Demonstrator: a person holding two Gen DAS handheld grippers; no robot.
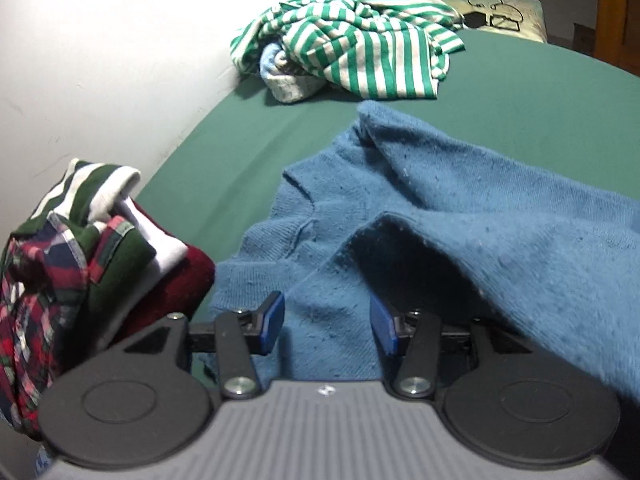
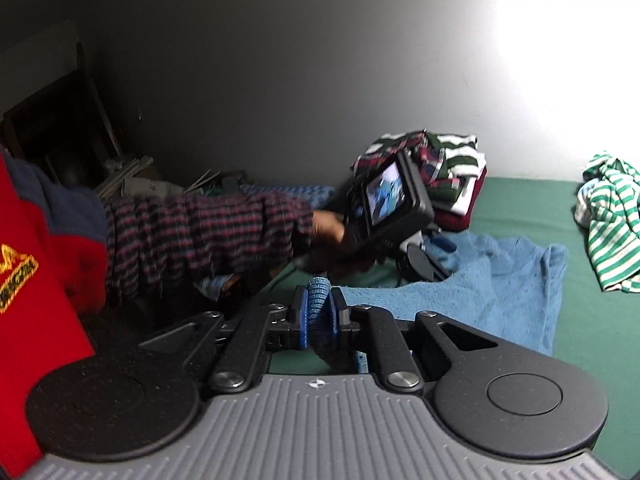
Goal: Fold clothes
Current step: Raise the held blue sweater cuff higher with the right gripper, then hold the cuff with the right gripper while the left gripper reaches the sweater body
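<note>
1. Left wrist view: the left gripper hangs low over the blue sweater, its blue-padded fingers spread wide with nothing between them. The sweater lies loosely spread on the green bed sheet, a raised fold just ahead of the right-hand finger.
2. Left wrist view: a stack of clothes sits at the bed's left edge against the wall, and a crumpled green-striped shirt lies at the far end, well apart from the sweater.
3. Right wrist view: the right gripper has its fingers pressed together on a bunched bit of the blue sweater's knit, lifted a little off the sheet.
4. Right wrist view: a hand in a checked sleeve holds the left gripper tilted down over the sweater's far side, beside the stack.
5. Judgement: the sweater is the garment in hand, and it is 1 edge short of a 2-point hold. The next move seems to call for the left fingers to close on the near edge or fold, so both grippers can carry the cloth over evenly.
</note>
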